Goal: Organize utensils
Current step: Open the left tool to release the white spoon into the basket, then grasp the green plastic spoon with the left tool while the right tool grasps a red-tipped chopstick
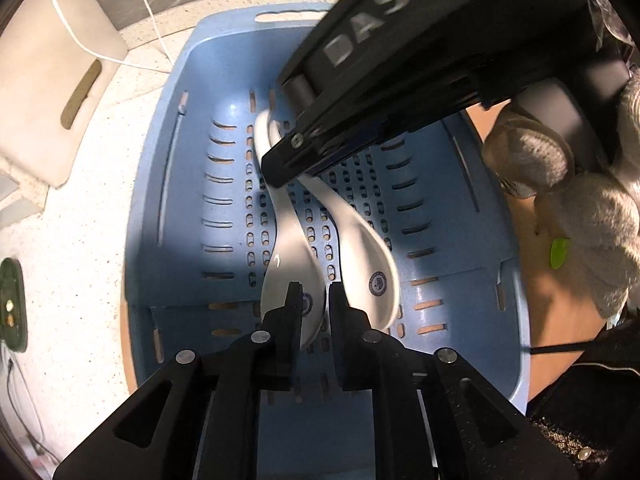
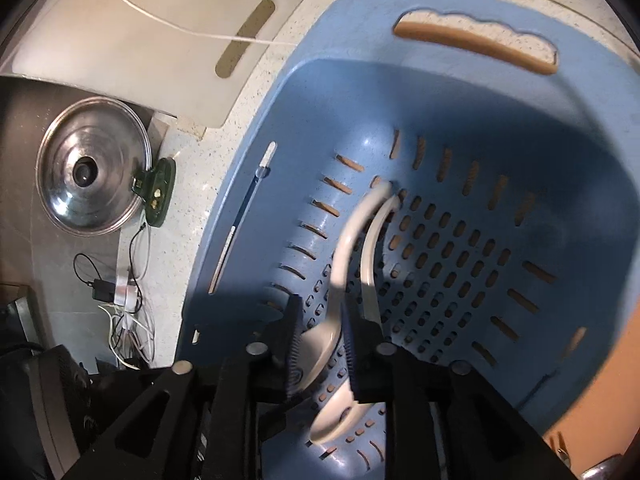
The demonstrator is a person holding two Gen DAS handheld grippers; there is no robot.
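Note:
Two white ceramic soup spoons lie side by side in a blue slotted basket [image 1: 168,184]. The left spoon [image 1: 286,240] and the right spoon [image 1: 360,240] both have a blue crest in the bowl. My left gripper [image 1: 314,300] hovers just above the spoon bowls, its jaws a narrow gap apart and holding nothing. My right gripper [image 1: 280,172] reaches in from the upper right over the spoon handles. In the right wrist view the right gripper [image 2: 320,328] has its jaws around a spoon [image 2: 344,264]; whether they press on it is unclear. The basket [image 2: 320,120] fills that view.
A white cutting board [image 1: 52,80] and a white cable [image 1: 148,12] lie on the speckled counter left of the basket. A steel pot lid [image 2: 92,168] and a green object [image 2: 160,192] sit further left. A gloved hand [image 1: 592,208] holds the right gripper.

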